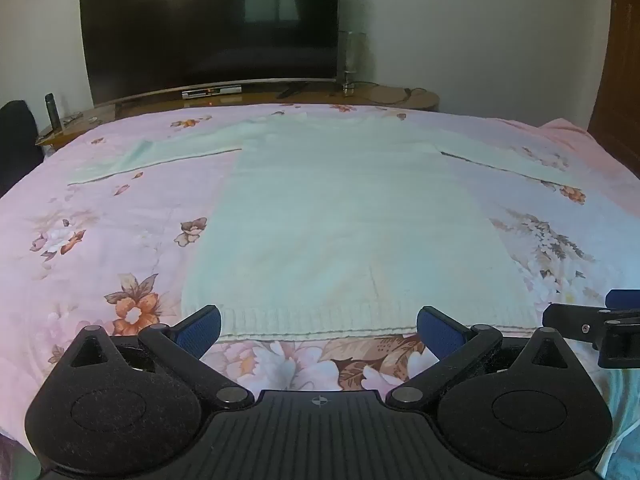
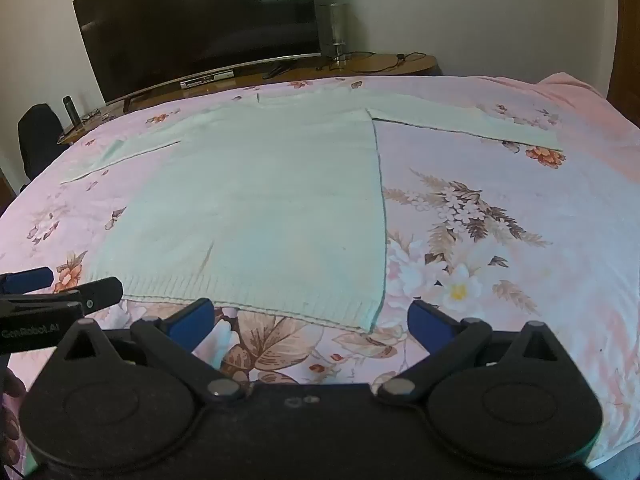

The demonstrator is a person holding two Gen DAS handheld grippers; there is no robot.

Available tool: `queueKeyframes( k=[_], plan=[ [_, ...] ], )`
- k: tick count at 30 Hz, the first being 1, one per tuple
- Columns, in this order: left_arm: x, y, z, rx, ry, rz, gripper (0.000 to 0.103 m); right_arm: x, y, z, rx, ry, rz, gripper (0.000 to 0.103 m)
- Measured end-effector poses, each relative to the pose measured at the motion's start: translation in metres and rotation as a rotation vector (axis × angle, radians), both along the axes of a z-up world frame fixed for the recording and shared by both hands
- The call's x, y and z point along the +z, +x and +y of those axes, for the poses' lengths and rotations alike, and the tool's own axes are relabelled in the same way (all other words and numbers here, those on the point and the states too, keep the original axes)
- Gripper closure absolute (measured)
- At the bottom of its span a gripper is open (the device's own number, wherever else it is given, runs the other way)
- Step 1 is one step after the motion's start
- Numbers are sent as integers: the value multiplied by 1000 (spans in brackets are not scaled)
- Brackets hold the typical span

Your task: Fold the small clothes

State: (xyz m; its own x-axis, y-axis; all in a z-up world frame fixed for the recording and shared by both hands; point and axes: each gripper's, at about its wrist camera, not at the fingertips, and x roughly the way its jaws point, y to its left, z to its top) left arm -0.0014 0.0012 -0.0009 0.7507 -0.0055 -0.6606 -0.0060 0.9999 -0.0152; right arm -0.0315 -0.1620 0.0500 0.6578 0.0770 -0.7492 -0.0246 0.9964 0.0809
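Note:
A pale mint knitted sweater [image 1: 340, 216] [image 2: 256, 204] lies flat on the bed, hem toward me, both sleeves spread out sideways. My left gripper [image 1: 319, 330] hovers over the near hem, jaws wide open, nothing between the blue pads [image 1: 200, 330]. My right gripper [image 2: 310, 322] stands open just in front of the hem's right corner, pads [image 2: 430, 324] empty. Each gripper shows at the other view's edge: the right one [image 1: 592, 320], the left one [image 2: 60, 292].
The bed carries a pink floral sheet [image 1: 100, 240] [image 2: 500, 220]. Behind it a wooden bench [image 1: 400, 98] holds a large dark TV [image 1: 208, 28], a glass lamp [image 1: 354, 60] and cables. A bottle [image 1: 52, 110] and dark chair [image 1: 16, 136] stand far left.

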Motion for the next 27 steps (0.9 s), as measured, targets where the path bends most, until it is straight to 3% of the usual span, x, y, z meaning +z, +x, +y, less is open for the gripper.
queueKeyframes(
  k=[27],
  plan=[
    [-3,3,6,27,-13,21,0,1,1,3,4,-4,-6,0]
  ],
)
